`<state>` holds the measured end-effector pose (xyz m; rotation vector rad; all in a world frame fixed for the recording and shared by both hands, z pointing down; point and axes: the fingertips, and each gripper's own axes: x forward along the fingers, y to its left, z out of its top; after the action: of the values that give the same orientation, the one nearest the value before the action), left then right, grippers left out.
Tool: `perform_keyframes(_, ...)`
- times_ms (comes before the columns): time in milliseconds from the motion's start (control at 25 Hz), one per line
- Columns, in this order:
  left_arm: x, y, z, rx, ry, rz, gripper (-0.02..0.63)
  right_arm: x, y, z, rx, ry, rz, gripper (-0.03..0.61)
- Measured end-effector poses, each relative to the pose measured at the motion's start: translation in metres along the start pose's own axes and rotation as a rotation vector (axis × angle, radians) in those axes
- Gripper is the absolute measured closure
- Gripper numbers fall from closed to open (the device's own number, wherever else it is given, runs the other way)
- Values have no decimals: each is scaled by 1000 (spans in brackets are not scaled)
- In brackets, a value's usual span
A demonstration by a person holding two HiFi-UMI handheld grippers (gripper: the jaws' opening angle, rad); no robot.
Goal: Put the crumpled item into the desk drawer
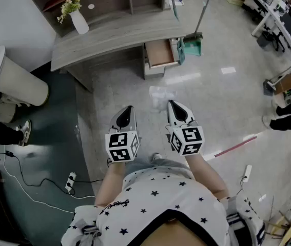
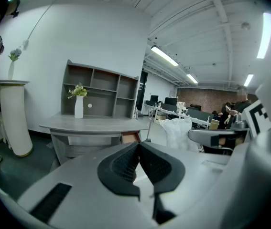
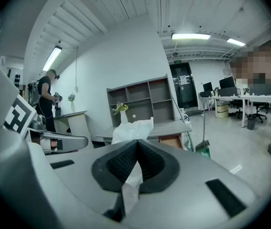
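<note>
We pinch the crumpled item in the right gripper, pads pressed onto a thin strip that trails toward 6 o'clock. The rest billows past the tips toward 12, white, translucent and creased. It hangs above the floor, with the open drawer at 12. Our left gripper is closed and empty.

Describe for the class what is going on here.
A person stands back from a grey desk, a gripper in each hand. The right gripper has its fingers shut on a crumpled white item, held out towards the desk. The left gripper is shut with nothing in it. The desk drawer stands open; the item is not yet in it.
</note>
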<state>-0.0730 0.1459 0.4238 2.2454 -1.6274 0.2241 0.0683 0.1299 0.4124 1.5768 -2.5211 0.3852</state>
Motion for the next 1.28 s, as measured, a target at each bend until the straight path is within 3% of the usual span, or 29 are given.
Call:
perform_keyframes(360,-53,-18,-14,46,-3,-12,603,-48,27,-12,3,-19,-6,586)
perform_keyframes(1280,-52,-35,-10,17,-28,11,602,-52,13,-14,-16,-23,23,584)
